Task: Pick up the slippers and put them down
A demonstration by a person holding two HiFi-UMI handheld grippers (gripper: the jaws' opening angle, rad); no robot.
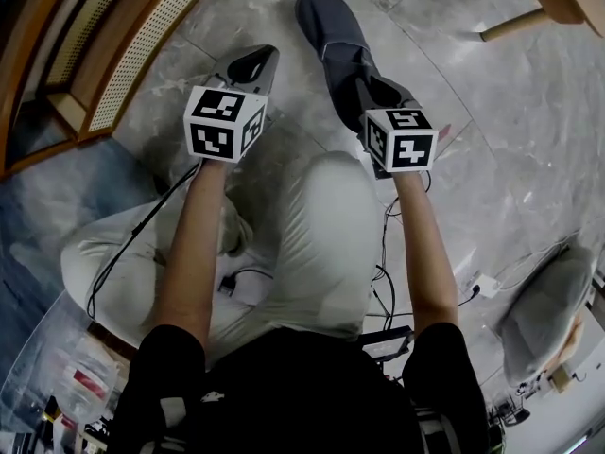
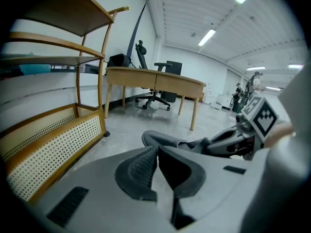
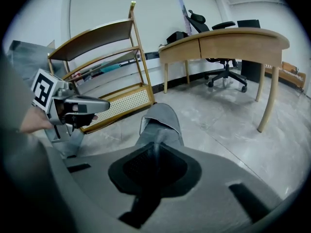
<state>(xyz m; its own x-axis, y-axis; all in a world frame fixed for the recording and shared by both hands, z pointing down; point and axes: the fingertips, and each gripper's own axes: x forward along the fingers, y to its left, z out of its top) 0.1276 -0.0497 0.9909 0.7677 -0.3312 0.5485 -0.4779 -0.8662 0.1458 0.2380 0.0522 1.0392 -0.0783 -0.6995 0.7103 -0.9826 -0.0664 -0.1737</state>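
Floor [image 1: 492, 112]: we record grey marbled stone under the whole scene.
Table [image 3: 228, 38]: we note a curved wooden top on slim legs, standing on the floor well apart from the slipper.
Shelf rack [image 3: 99, 37]: we find a wooden frame with a perforated cane panel at its base, standing to the left of both hand-held grippers.
Slipper [image 1: 333, 41]: grey. We see it pinched at its heel end, toe pointing away from the person. We cannot tell whether the toe touches the floor.
Right hand-held gripper [image 3: 154, 165]: we find its jaws clamped on the slipper.
Left hand-held gripper [image 2: 156, 166]: we find its jaws together at the tips with nothing between them, beside the slipper without touching it.
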